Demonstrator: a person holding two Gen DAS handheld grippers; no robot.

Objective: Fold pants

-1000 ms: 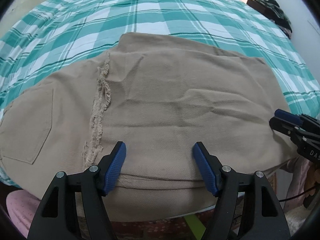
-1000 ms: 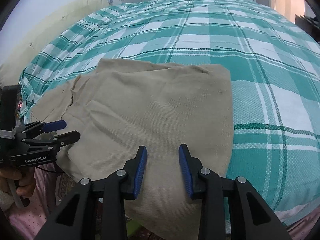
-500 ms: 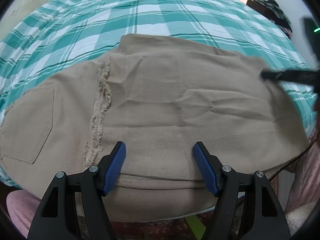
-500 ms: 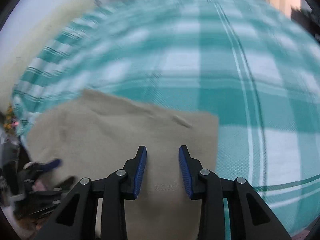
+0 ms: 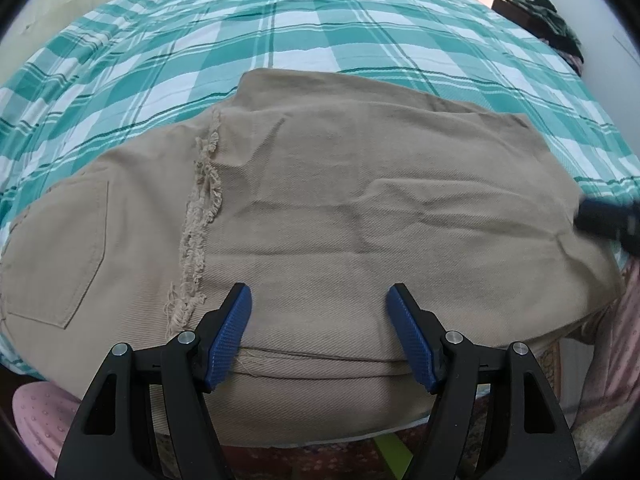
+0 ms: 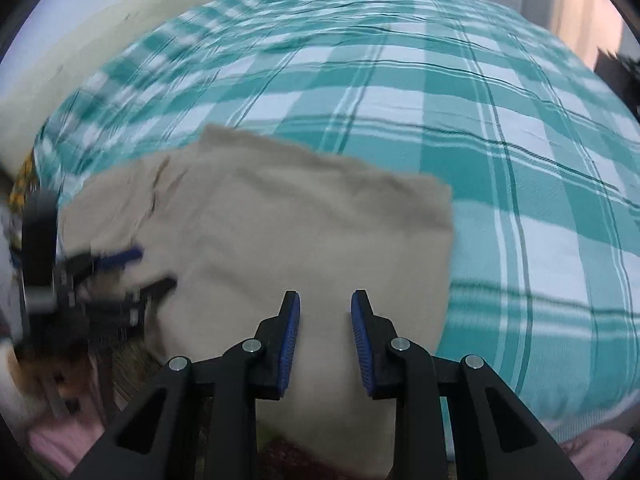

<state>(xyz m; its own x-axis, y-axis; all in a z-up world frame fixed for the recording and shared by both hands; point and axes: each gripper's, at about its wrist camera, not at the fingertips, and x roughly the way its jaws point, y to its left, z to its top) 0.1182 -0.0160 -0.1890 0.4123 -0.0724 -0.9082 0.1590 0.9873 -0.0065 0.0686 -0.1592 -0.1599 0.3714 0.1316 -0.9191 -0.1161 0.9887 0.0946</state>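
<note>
**Inspector A:** Largest item: the bed [image 5: 360, 32], covered in a teal and white plaid sheet, fills both views. The tan pants [image 5: 360, 208] lie folded on its near edge, hanging slightly over the side.

**Inspector B:** Confirmed. The right wrist view shows only smooth tan cloth [image 6: 304, 232] with a squared far corner. Anything more on your side?

**Inspector A:** Yes. The left wrist view alone shows a back pocket [image 5: 64, 248] at the left end and a frayed hem [image 5: 200, 216] running across the cloth. Dark clothing sits on furniture at the far right.

**Inspector B:** The right wrist view alone shows a pale headboard or wall pad at the upper left.

**Inspector A:** Left gripper [image 5: 318, 340]: fingers wide, above the near fold, gripping nothing.

**Inspector B:** Right gripper [image 6: 325, 340]: fingers narrow with a clear gap, cloth beneath, nothing pinched. The other gripper appears blurred in each view, at the frame edge.
</note>
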